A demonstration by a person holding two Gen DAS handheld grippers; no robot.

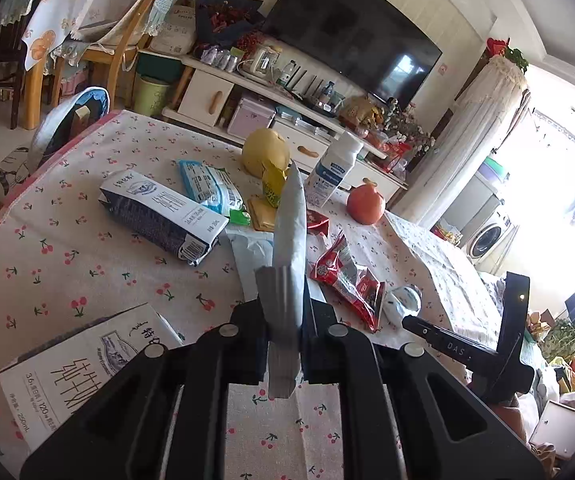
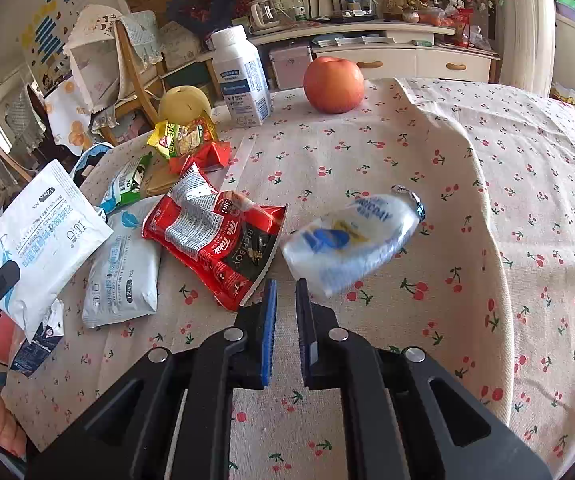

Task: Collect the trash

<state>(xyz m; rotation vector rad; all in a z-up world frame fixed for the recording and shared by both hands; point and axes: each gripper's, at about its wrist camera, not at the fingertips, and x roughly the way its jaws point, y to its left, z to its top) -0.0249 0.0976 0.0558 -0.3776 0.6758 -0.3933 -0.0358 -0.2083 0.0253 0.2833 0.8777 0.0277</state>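
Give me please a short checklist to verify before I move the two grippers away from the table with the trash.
1. Left gripper shut on the white pouch: ok; the pouch stands up between its pads.
2. Right gripper has the blue-white wrapper: cannot tell; the jaws are shut, but the wrapper shows beside the right fingertip and the gap looks empty.
3. All trash off the table: not ok; the red sachet and a second white pouch lie there.
4. Apple apart from the wrappers: ok.
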